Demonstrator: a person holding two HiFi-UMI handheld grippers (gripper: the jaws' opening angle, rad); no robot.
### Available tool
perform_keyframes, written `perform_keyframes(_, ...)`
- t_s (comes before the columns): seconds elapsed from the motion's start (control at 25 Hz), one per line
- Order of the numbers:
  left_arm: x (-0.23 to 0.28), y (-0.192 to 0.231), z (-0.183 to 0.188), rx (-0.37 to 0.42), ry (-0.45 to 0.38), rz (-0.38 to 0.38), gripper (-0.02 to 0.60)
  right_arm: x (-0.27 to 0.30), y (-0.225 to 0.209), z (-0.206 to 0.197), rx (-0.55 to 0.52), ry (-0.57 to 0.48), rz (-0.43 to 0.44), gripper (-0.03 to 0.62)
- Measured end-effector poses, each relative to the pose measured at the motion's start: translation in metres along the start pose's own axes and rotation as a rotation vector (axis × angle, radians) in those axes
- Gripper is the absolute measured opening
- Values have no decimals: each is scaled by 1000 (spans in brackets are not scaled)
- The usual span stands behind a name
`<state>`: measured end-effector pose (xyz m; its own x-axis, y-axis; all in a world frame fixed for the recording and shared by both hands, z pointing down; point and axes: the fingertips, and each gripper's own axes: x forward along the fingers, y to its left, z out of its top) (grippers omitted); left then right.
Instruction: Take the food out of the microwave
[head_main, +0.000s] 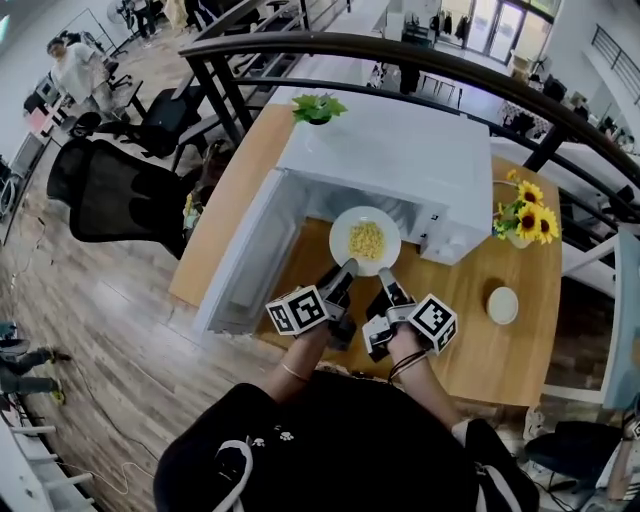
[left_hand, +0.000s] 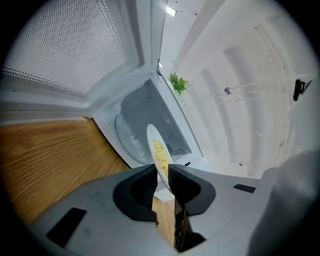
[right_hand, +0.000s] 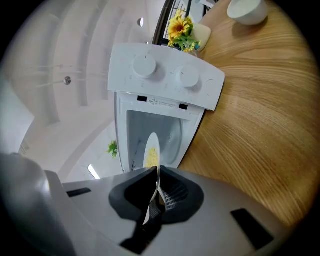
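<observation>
A white plate of yellow food (head_main: 365, 240) hangs level just in front of the open white microwave (head_main: 400, 160), over the wooden table (head_main: 500, 355). My left gripper (head_main: 346, 272) is shut on the plate's near left rim. My right gripper (head_main: 388, 286) is shut on its near right rim. The left gripper view shows the plate (left_hand: 159, 156) edge-on, its rim pinched in the left gripper (left_hand: 163, 179), with the empty cavity (left_hand: 137, 125) behind. In the right gripper view the right gripper (right_hand: 156, 184) pinches the plate (right_hand: 152, 149) below the knob panel (right_hand: 165, 75).
The microwave door (head_main: 245, 265) stands swung open to the left. A vase of sunflowers (head_main: 525, 215) and a small white bowl (head_main: 502, 305) sit on the table's right side. A green plant (head_main: 318, 107) stands behind the microwave. Black office chairs (head_main: 120, 195) stand off the table's left edge.
</observation>
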<state>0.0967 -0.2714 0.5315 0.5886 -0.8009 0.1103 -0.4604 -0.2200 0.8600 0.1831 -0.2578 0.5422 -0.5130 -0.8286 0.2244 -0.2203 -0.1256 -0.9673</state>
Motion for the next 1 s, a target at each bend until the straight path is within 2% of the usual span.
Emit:
perform_keyframes(0.44,-35,-31,-20,53,-25,-12,64,-43,10,-16,-25,28,69,21)
perform_keyframes(0.64,-43,-46,-18,57,-22,-51,64,-54,23,-18,-42,13,90,21)
perform_keyframes(1.0,-62,-55,-13,36,32,-113,63,-70,36,-36,-53,-40,67,20)
